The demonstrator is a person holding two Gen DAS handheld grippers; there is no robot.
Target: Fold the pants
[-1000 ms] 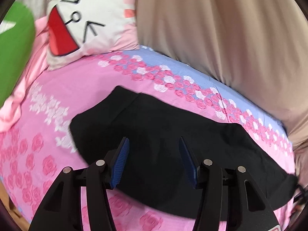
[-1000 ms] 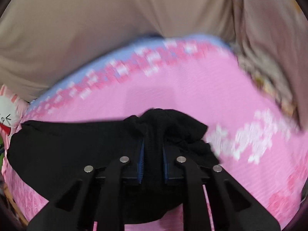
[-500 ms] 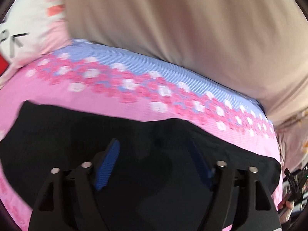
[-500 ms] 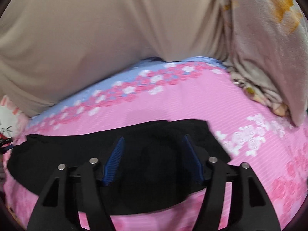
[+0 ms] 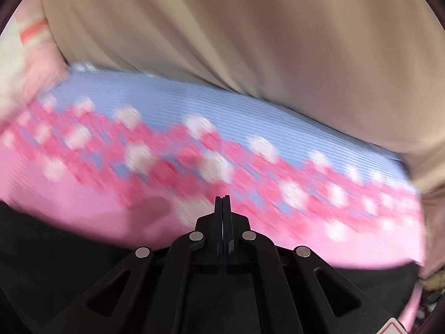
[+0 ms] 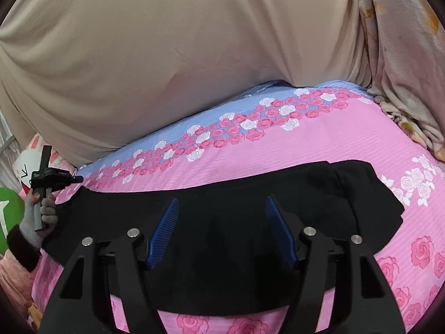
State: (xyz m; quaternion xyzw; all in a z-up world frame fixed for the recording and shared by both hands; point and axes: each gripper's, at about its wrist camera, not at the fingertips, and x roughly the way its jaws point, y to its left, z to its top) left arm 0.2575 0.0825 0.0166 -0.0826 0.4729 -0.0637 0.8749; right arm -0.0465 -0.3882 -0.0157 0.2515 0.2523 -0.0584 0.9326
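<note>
The right gripper (image 6: 221,231) is hovering with its blue pads spread apart above the black pants (image 6: 236,222), pinching nothing. The pants are lying flat in a long strip across the pink rose-print bedsheet (image 6: 278,144). The left gripper (image 5: 222,203), its jaws having just snapped together on nothing, is pointing past the pants' far edge.

Pink rose bedsheet (image 6: 278,150), beige curtain (image 6: 167,55)

Soft, even indoor light, no glare. Left wrist view heavily motion-blurred across the bedsheet (image 5: 194,150). Right wrist view sharp. Both show fisheye bending and dark vignetted corners.
</note>
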